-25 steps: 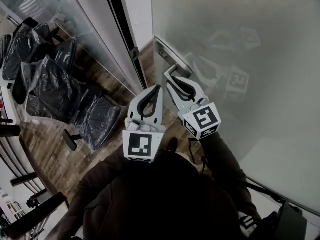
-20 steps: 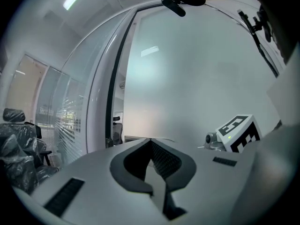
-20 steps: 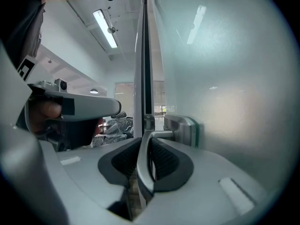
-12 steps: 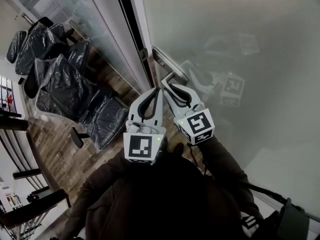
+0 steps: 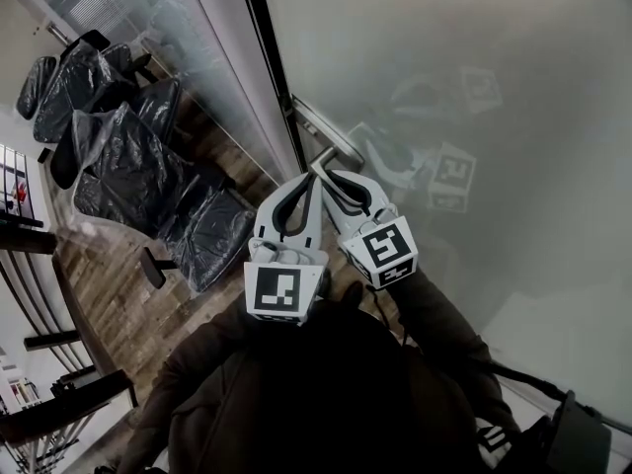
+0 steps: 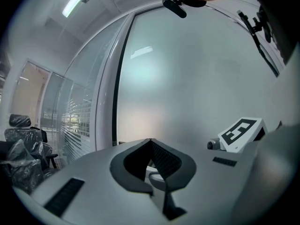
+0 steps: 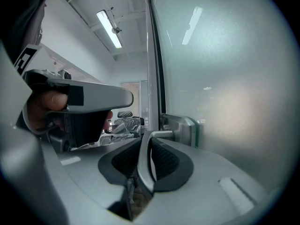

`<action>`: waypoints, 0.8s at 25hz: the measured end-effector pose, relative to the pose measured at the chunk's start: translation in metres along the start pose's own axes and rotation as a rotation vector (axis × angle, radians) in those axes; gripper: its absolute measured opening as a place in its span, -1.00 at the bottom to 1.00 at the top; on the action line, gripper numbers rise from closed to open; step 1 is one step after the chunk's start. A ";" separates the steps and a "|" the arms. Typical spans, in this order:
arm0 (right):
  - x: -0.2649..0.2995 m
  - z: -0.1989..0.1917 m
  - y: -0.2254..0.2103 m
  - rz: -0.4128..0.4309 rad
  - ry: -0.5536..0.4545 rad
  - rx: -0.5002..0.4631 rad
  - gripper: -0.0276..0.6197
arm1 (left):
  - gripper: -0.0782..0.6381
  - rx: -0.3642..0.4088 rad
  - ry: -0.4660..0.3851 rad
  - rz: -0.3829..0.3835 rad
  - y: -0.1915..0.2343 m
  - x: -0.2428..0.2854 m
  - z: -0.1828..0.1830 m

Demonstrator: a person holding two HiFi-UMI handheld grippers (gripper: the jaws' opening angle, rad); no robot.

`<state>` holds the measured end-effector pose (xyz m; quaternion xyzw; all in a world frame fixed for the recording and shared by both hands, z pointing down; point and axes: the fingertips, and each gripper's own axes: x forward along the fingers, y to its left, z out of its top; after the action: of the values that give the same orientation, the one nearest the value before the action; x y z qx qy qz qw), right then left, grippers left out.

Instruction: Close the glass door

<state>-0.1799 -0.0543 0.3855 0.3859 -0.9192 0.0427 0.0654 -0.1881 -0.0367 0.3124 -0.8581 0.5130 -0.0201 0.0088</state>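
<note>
**Right hand-held gripper clamped on the lever, door nearly at its frame**

The head view looks down past the person's dark jacket (image 5: 326,393) to both tools side by side. The left hand-held gripper (image 5: 312,182) is pressed together on nothing; its own view (image 6: 150,142) confirms the ribbed pads meet at the tips with only frosted pane beyond. The right hand-held gripper (image 5: 334,178) reaches just past it to the silver metal lever handle (image 5: 334,151).

Only the right gripper view shows the grip itself. There the right hand-held gripper (image 7: 146,143) pinches the lever handle (image 7: 146,159) between its pads, the bar running on to the silver metal mounting plate (image 7: 182,128) on the door. That view alone also shows the person's hand (image 7: 47,104) around the left tool's body.

The frosted glass door (image 5: 474,57) fills the space ahead and to the right of both tools, its handle edge directly beyond their tips. The black vertical frame strip (image 5: 269,62) runs close beside that edge. Farther left, black plastic-wrapped office chairs (image 5: 128,176) stand on the brown wooden floor (image 5: 109,284).

A second ago a wide pale gap separated the door's edge from the strip; it has since narrowed to almost nothing, with the right tool's clamp unchanged.
</note>
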 end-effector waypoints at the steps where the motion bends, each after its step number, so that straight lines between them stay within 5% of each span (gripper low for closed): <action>1: 0.000 0.001 0.002 0.004 0.000 -0.001 -0.71 | -0.79 0.000 -0.002 0.001 0.000 -0.001 0.002; 20: -0.002 -0.001 0.003 0.009 0.021 0.024 -0.72 | -0.79 -0.006 -0.003 0.009 -0.002 -0.005 0.001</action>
<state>-0.1808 -0.0507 0.3858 0.3821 -0.9196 0.0581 0.0705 -0.1889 -0.0310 0.3115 -0.8560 0.5167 -0.0172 0.0071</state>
